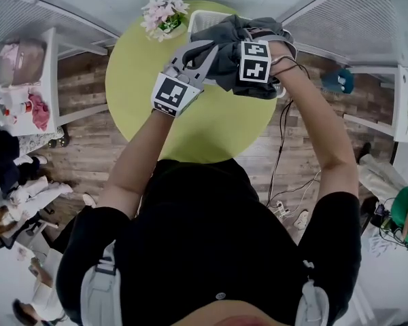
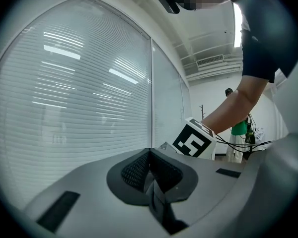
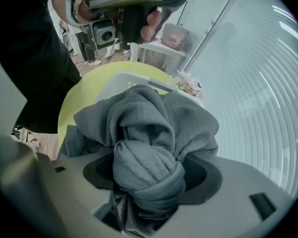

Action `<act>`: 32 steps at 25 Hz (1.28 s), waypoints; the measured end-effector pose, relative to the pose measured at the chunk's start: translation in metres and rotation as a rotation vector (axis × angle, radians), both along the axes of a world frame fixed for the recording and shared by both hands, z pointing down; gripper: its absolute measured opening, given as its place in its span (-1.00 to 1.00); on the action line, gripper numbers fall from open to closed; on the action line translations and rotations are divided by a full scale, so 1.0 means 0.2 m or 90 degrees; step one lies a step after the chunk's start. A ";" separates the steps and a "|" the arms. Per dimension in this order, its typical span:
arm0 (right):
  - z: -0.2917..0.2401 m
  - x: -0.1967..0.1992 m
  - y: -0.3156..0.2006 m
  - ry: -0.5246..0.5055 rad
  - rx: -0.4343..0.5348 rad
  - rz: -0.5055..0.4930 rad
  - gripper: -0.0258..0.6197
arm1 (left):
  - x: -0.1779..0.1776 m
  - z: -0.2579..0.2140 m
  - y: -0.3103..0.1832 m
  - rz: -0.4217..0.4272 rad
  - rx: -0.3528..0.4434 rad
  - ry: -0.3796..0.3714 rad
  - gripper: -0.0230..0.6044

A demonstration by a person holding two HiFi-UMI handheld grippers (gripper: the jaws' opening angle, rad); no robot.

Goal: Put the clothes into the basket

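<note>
A dark grey garment (image 1: 224, 49) hangs bunched above the white basket (image 1: 200, 20) at the far edge of the round green table (image 1: 143, 87). My right gripper (image 3: 149, 175) points steeply down and is shut on a thick knot of this garment (image 3: 149, 133), with the basket (image 3: 114, 83) below it. Its marker cube (image 1: 255, 61) shows against the cloth. My left gripper (image 1: 205, 49) sits just left of the garment with its tips at the cloth. In the left gripper view its pads (image 2: 139, 170) meet, and no cloth shows past them.
A pot of pink and white flowers (image 1: 164, 13) stands on the table beside the basket. White shelving with pink items (image 1: 27, 80) is at the left, window blinds (image 2: 89, 93) close by. Cables (image 1: 282, 182) trail across the wooden floor at the right.
</note>
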State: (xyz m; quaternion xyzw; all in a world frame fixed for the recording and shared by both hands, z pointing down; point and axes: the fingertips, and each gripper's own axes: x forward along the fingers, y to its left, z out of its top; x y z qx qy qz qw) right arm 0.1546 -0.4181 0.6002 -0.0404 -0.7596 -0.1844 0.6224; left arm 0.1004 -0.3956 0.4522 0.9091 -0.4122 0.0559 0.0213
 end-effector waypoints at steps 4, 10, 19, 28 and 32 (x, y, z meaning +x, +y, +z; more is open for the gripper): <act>0.19 0.00 -0.01 0.005 -0.006 -0.015 0.12 | 0.00 0.06 -0.06 -0.006 -0.012 -0.004 -0.89; 0.46 0.01 0.05 0.019 -0.059 -0.014 0.12 | 0.03 0.15 -0.11 -0.008 -0.029 -0.004 -0.89; 0.71 0.04 0.07 0.021 -0.102 0.048 0.23 | 0.08 0.20 -0.14 0.000 -0.043 -0.009 -0.89; 0.38 0.04 -0.01 -0.055 -0.095 0.114 0.26 | 0.07 0.15 -0.08 0.004 -0.034 -0.002 -0.89; 0.17 0.09 0.03 -0.103 -0.098 0.160 0.26 | 0.05 0.10 -0.02 0.013 -0.029 -0.002 -0.89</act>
